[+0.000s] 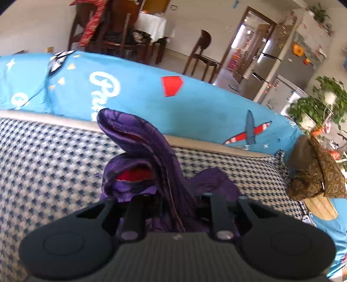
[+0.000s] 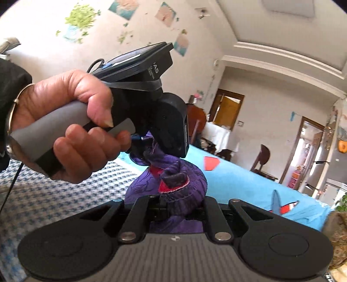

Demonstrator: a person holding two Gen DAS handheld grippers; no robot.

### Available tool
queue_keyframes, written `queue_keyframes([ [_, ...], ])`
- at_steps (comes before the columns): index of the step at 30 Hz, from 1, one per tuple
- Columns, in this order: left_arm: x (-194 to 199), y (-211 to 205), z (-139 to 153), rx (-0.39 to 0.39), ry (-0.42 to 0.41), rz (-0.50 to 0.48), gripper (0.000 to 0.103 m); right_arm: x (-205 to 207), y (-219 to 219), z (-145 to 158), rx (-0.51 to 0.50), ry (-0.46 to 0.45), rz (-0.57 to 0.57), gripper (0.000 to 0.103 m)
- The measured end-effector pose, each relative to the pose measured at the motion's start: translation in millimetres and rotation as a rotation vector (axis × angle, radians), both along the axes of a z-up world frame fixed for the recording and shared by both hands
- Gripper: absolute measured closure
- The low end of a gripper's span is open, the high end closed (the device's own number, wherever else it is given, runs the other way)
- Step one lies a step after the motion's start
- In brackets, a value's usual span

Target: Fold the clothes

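Both claws are clamped on the purple garment: your left claw [image 1: 173, 201] has bunched cloth [image 1: 138, 147] rising ahead of it, your right claw [image 2: 175, 208] grips it below your left hand [image 2: 71, 125], nothing folded yet.

Left gripper [image 1: 173, 201] and right gripper [image 2: 175, 208] raised, jaws clamped.

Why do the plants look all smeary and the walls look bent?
In the left wrist view the potted plant at the right edge is streaked by motion blur, while the purple garment near the lens stays sharp. In the right wrist view the plant wall sticker is smeared too, and the fisheye lens curves the ceiling moulding. Daylight glares through the doorway.
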State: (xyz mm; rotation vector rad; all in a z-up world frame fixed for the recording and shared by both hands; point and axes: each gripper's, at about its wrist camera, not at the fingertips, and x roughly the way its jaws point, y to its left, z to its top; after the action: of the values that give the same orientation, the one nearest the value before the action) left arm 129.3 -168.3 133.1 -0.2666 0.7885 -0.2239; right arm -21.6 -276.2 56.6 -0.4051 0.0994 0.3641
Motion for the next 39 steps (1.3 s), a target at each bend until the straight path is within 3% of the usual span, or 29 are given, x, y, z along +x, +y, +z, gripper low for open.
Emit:
queue_keyframes([
  [5, 20.1, -47.8, 4.0, 0.024, -0.003, -0.066, 0.084, 8.5, -35.7, 7.6, 0.029, 0.000, -0.057, 0.092],
  [11, 44.1, -102.9, -14.4, 0.049, 0.017, -0.136, 0.084, 23.4, -72.5, 5.2, 0.046, 0.033, -0.147, 0.092],
  [20, 74.3, -157.5, -65.8, 0.059, 0.105, -0.199, 0.083, 42.8, -111.2, -19.0, 0.023, 0.169, -0.255, 0.092],
  [25, 83.1, -171.2, -86.2, 0.054, 0.125, -0.229, 0.070, 56.8, -121.3, -26.7, 0.024, 0.269, -0.322, 0.091],
  [30, 81.3, -168.7, -74.5, 0.016, 0.108, -0.240, 0.045, 82.5, -138.2, -44.5, 0.024, 0.401, -0.391, 0.078],
  [33, 76.2, -161.4, -58.8, 0.020, 0.064, -0.240, 0.035, 89.2, -154.4, -47.7, 0.133, 0.495, -0.448, 0.065],
  [35, 73.6, -153.2, -50.2, 0.033, 0.043, -0.232, 0.033, 89.8, -166.3, -41.6, 0.193, 0.498, -0.509, 0.051],
  [39, 65.4, -128.8, -41.9, 0.059, 0.042, -0.208, 0.032, 82.0, -194.8, -28.6, 0.342, 0.479, -0.594, 0.048],
])
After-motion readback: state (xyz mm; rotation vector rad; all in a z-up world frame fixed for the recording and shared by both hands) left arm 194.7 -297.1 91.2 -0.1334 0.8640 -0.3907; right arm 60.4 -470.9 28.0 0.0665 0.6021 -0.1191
